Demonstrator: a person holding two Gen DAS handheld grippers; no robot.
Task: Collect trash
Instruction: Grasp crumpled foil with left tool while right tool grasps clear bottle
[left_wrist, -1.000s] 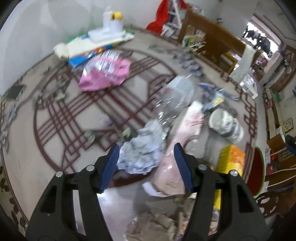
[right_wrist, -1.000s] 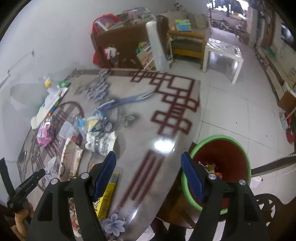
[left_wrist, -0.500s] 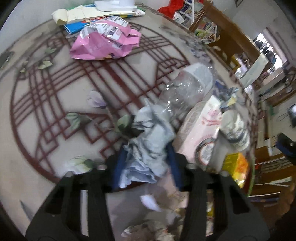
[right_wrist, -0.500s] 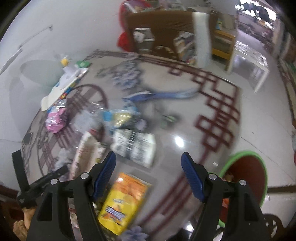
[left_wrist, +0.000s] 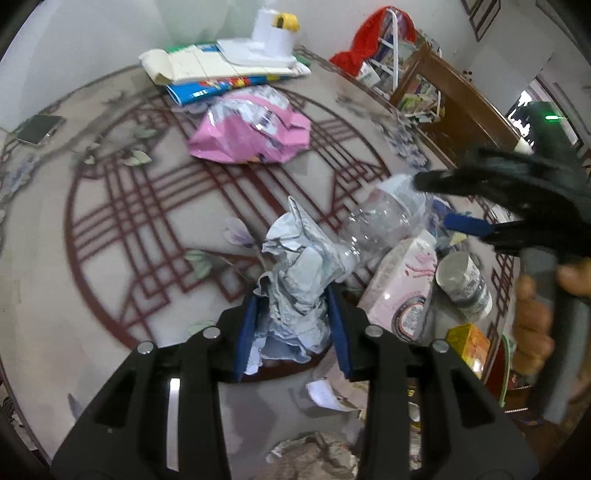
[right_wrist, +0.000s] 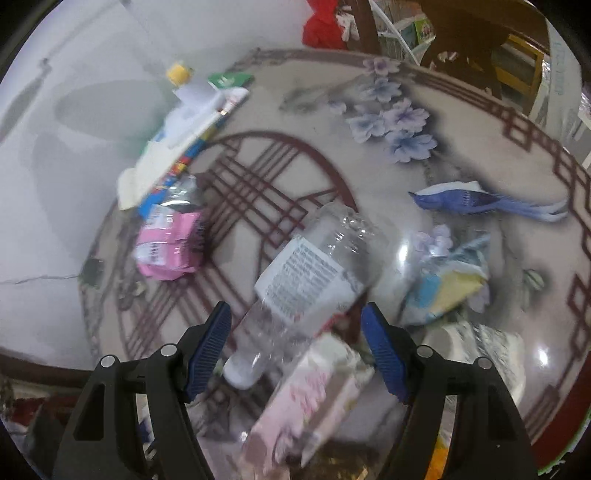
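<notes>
the crumpled paper (left_wrist: 295, 295) on the table (left_wrist: 110, 240) is clenched by the left tool (left_wrist: 293, 332). the right tool (right_wrist: 295, 350) is held agape over the plastic bottle (right_wrist: 314, 273); the bottle's neck, touching the paper, could be dragged along.

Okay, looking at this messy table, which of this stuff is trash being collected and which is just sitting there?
Trash for the job:
- crumpled paper, clamped in the left gripper
- clear plastic bottle, under the open right gripper
- pink wrapper
- pink-white carton

Probably just lying about:
- phone
- stacked papers and booklets
</notes>
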